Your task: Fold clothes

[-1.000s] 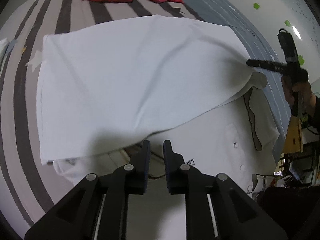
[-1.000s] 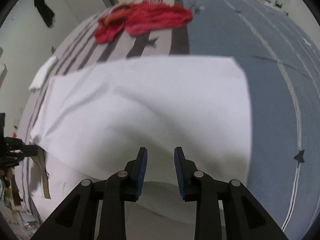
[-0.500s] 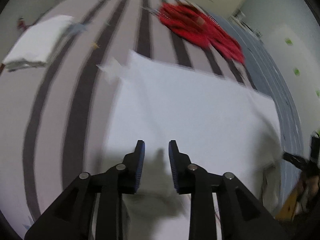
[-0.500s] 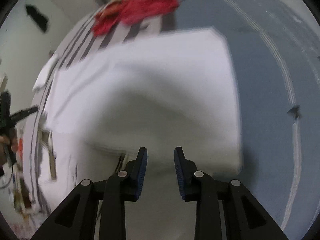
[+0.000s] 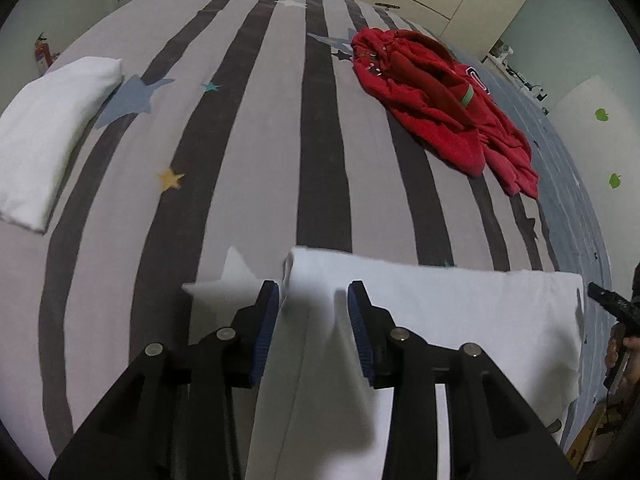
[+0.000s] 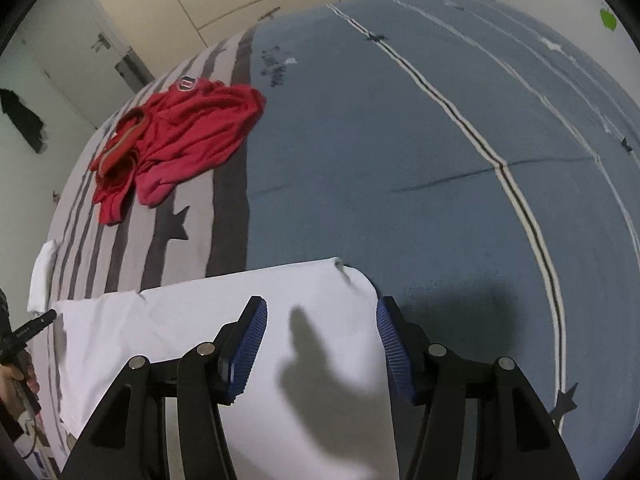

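The white shirt (image 5: 460, 312) lies folded on the striped bed (image 5: 248, 160); left gripper (image 5: 314, 312) and right gripper (image 6: 320, 332), jaws just opening, hold nothing; risk: a pad snags cloth, undoing the fold.

Little can be read. The red garment (image 5: 436, 108) carries a small badge with a figure like a "0" in the left wrist view; in the right wrist view that badge is too small to read. Dark handwritten-style lettering stands on the blue part of the bed cover (image 6: 400, 152), too blurred to make out.
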A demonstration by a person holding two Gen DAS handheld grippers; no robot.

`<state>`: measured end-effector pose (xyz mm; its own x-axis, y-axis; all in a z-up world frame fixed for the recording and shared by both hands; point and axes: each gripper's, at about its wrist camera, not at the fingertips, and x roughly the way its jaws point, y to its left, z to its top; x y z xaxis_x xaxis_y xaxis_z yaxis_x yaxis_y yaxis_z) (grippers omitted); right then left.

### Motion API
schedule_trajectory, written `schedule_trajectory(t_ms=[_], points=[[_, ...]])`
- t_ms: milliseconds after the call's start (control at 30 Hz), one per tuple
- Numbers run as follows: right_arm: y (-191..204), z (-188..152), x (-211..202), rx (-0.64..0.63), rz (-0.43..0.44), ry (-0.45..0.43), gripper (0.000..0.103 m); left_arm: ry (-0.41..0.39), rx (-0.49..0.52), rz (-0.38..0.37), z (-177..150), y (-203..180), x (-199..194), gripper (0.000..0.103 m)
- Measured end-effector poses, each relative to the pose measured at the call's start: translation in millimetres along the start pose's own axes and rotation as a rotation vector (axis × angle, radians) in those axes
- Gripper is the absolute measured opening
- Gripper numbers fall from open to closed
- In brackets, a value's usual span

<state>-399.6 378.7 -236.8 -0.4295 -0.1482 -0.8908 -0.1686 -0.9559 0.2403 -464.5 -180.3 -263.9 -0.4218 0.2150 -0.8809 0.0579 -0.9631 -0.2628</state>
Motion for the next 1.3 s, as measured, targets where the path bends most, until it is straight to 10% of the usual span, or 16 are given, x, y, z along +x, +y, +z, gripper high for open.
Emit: schedule_trajectory(t_ms=[267,433,600,1300], points=[[-10,-1,29,0.022,-0.009,0.051,0.053,0.028,-0.025,-0.019,12,7,15,0.032],[-9,13,35,0.010,0.011,0.045,0.053,0.045,0.021,-0.006,14,1,20,0.007],[-8,27,47,-0.010,0.021,0.100,0.014,0.036,0.034,0.005,15,-3,18,0.005],[-22,46,29,0.097,0.054,0.003,0.003,-0.026,0.028,0.033,35,-3,-2,0.003]])
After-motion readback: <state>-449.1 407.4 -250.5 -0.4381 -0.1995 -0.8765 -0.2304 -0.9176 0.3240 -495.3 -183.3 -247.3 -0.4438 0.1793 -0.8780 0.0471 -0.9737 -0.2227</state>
